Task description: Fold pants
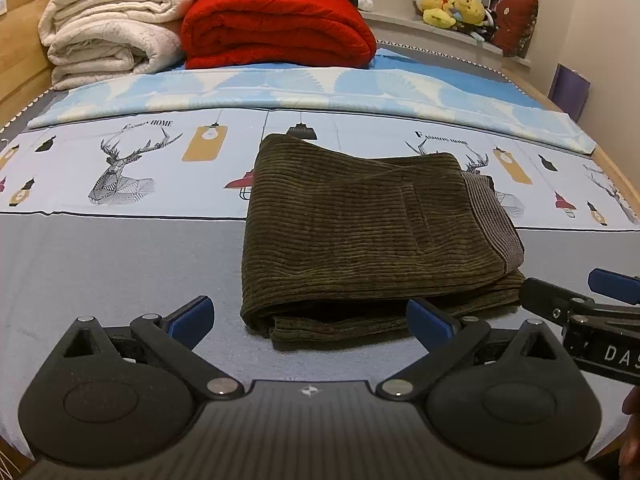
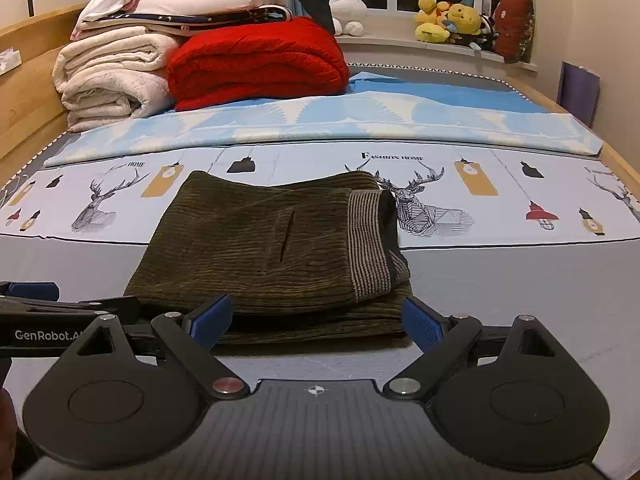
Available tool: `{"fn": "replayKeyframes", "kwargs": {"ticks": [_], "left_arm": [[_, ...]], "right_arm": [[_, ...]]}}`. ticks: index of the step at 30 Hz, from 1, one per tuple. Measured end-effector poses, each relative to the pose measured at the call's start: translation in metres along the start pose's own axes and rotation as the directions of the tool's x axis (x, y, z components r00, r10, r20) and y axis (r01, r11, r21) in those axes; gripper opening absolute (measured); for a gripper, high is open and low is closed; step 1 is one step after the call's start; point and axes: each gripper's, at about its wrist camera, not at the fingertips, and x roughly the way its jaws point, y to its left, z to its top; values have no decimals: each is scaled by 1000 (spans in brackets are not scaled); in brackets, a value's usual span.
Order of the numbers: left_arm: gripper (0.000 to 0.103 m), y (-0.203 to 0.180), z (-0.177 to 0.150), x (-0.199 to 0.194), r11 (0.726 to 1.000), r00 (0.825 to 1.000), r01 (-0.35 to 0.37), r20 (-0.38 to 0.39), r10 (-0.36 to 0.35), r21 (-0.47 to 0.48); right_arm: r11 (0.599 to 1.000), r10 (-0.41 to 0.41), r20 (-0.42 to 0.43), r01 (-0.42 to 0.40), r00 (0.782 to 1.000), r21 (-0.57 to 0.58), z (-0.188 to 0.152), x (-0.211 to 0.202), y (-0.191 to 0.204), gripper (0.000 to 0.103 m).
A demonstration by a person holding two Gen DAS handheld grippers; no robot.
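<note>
The dark olive corduroy pants [image 1: 360, 232] lie folded into a thick rectangle on the grey and deer-printed bed sheet [image 1: 120, 248], striped waistband lining showing at their right edge. My left gripper [image 1: 310, 320] and right gripper [image 2: 316, 316] both sit with blue pads spread wide, holding nothing, just short of the near fold. I judge the folding nearly finished; I'd only square the near edge gently, without dragging the layers apart.

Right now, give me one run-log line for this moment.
pants: folded, flat on bed | left gripper: open, empty | right gripper: open, empty | both at near edge
</note>
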Motion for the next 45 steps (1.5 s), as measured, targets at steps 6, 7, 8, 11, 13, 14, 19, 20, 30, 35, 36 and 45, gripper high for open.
{"fn": "replayKeyframes", "kwargs": {"ticks": [6, 7, 8, 11, 13, 14, 19, 20, 30, 35, 36, 45], "left_arm": [[102, 1, 0, 1, 1000, 1000, 2, 0, -2, 0], [102, 0, 0, 1, 1000, 1000, 3, 0, -3, 1], [102, 1, 0, 1, 1000, 1000, 5, -1, -5, 2], [102, 0, 0, 1, 1000, 1000, 6, 0, -6, 3], [102, 0, 1, 2, 1000, 1000, 9, 0, -9, 4], [102, 0, 1, 2, 1000, 1000, 10, -1, -10, 5], [102, -1, 0, 1, 1000, 1000, 13, 1, -13, 8], [102, -1, 0, 1, 1000, 1000, 13, 1, -13, 8], [102, -2, -1, 1, 1000, 1000, 17, 5, -17, 16], [102, -3, -1, 1, 1000, 1000, 16, 4, -16, 18], [102, -3, -1, 1, 1000, 1000, 17, 5, -17, 17], [102, -4, -1, 1, 1000, 1000, 16, 5, -16, 21]], "right_arm": [[1000, 5, 1, -5, 1000, -15, 0, 1, 4, 92], [1000, 6, 1, -6, 1000, -16, 0, 1, 5, 92], [1000, 7, 2, -7, 1000, -18, 0, 1, 5, 92], [1000, 8, 3, -8, 1000, -24, -1, 1, 6, 92], [1000, 9, 3, -9, 1000, -27, -1, 0, 6, 92], [1000, 10, 2, -10, 1000, -27, -1, 0, 6, 92], [1000, 10, 3, -10, 1000, -27, -1, 1, 7, 92], [1000, 10, 3, -10, 1000, -28, -1, 1, 7, 92], [1000, 10, 3, -10, 1000, -27, -1, 1, 8, 92], [1000, 10, 2, -10, 1000, -28, 0, 1, 9, 92], [1000, 10, 2, -10, 1000, -27, 0, 1, 9, 92], [1000, 13, 2, -13, 1000, -27, -1, 1, 9, 92]]}}
